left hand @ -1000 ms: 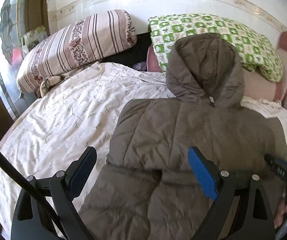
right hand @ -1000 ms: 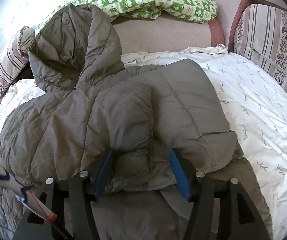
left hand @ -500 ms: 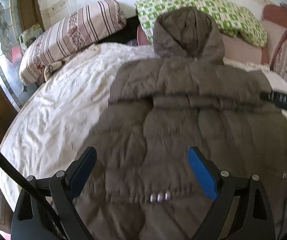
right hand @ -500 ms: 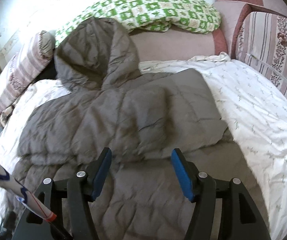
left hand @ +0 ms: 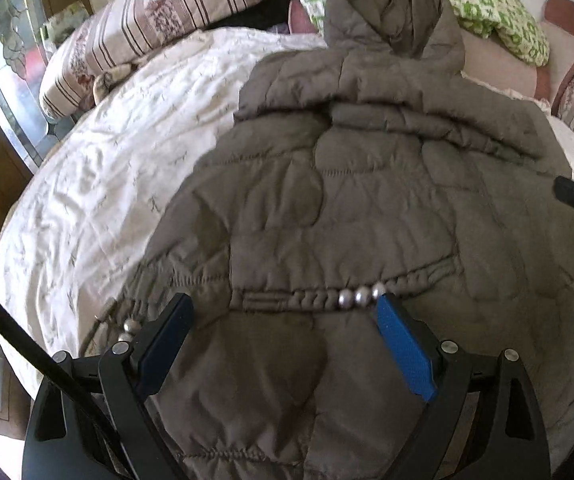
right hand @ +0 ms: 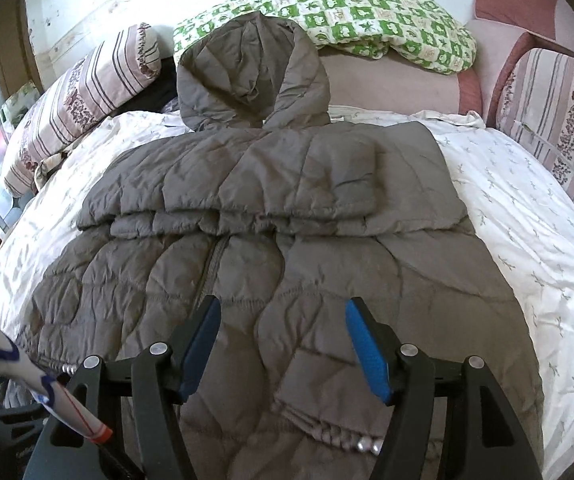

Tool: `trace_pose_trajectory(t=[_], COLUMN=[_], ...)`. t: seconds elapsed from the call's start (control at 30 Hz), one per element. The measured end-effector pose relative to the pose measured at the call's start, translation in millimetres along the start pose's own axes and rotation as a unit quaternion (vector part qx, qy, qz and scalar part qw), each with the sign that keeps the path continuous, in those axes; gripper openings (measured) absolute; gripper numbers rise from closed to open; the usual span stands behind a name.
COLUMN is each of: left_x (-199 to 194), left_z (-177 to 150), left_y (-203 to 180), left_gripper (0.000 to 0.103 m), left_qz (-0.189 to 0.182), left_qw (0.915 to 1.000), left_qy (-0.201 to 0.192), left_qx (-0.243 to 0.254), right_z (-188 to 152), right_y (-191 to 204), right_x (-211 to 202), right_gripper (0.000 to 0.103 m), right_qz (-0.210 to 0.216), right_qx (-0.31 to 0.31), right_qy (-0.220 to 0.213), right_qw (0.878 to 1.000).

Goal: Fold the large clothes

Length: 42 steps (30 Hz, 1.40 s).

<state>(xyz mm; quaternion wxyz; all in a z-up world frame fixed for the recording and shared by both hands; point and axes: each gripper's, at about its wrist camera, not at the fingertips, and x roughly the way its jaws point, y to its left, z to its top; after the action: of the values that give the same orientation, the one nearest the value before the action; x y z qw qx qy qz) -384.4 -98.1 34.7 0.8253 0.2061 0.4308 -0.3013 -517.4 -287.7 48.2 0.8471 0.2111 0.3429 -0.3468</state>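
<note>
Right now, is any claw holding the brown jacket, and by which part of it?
Nothing is held. The left claw and the right claw are both open above the brown hooded puffer jacket, which lies on the bed; no pad presses on the fabric.

One brown hooded jacket [right hand: 271,208], one white bedsheet [right hand: 519,216], one striped bolster [right hand: 83,100], one green-checked pillow [right hand: 367,12]

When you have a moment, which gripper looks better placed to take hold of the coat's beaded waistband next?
Probably left: the left gripper hangs open just short of the waistband; the coat is unheld.
</note>
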Motion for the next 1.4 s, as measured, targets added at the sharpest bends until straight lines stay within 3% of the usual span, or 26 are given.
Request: trace_pose_trajectory(t=[0.2, 0.47, 0.83, 1.13, 1.33, 1.4], left_x=[2.0, -28.4, -38.2, 27.5, 94.4, 94.0], left_z=[-0.2, 20.6, 70.5, 146.5, 164.2, 166.4], left_y=[-3.8, -16.6, -21.4, 9.1, 24.2, 28.5], left_gripper=[0.092, 0.092, 0.092, 0.092, 0.092, 0.092], left_qz=[0.003, -0.02, -0.029, -0.02, -0.024, -0.034], left_qw=[1.0, 0.9976, 0.9913, 0.9946, 0.9984, 0.9977], left_qy=[0.001, -0.067, -0.128, -0.094, -0.013, -0.018], left_qx=[-0.002, 0.005, 0.011, -0.041, -0.05, -0.056], right_z=[-7.8, -18.8, -43.1, -37.2, 36.5, 72.1], right_y=[-14.7, -45.9, -55.2, -26.3, -1.8, 8.6], right_x=[-11.1, -43.2, -63.5, -74.5, -80.2, -82.5], right_gripper=[0.069, 0.07, 0.071, 0.07, 0.071, 0.07], right_qz=[-0.015, -0.034, -0.044, -0.053, -0.042, -0.03], right_qx=[0.004, 0.016, 0.032, -0.011, -0.02, -0.019], right_qy=[-0.003, -0.041, -0.025, -0.006, -0.012, -0.022], right_qw=[1.0, 0.998, 0.998, 0.999, 0.999, 0.999])
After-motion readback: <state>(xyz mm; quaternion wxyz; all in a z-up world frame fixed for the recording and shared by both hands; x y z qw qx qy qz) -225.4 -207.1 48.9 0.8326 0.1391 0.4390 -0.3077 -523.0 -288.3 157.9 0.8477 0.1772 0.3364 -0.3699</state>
